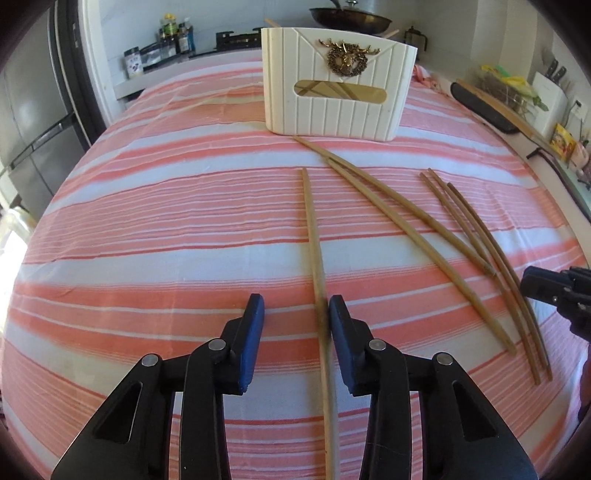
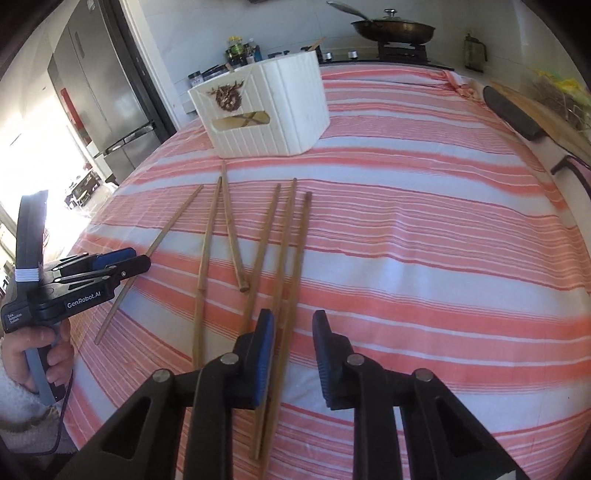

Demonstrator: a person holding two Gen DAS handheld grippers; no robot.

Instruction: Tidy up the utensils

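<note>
Several long bamboo chopsticks lie on the striped cloth in front of a white ribbed holder box (image 1: 334,83), which also shows in the right wrist view (image 2: 266,110) with chopsticks inside. My left gripper (image 1: 296,314) is open; one chopstick (image 1: 314,236) runs between its fingers, against the right pad. In the right wrist view that gripper (image 2: 122,264) sits over the leftmost chopstick (image 2: 166,232). My right gripper (image 2: 291,336) is open above the near ends of three parallel chopsticks (image 2: 291,251). A crossed pair (image 2: 221,229) lies left of them.
The pink and white striped cloth (image 2: 424,240) covers the table. A wok (image 2: 393,29) sits on the stove behind. Bottles and jars (image 1: 173,37) stand at the back left. A dark board and clutter (image 1: 487,107) line the right edge. A fridge (image 2: 99,92) stands at left.
</note>
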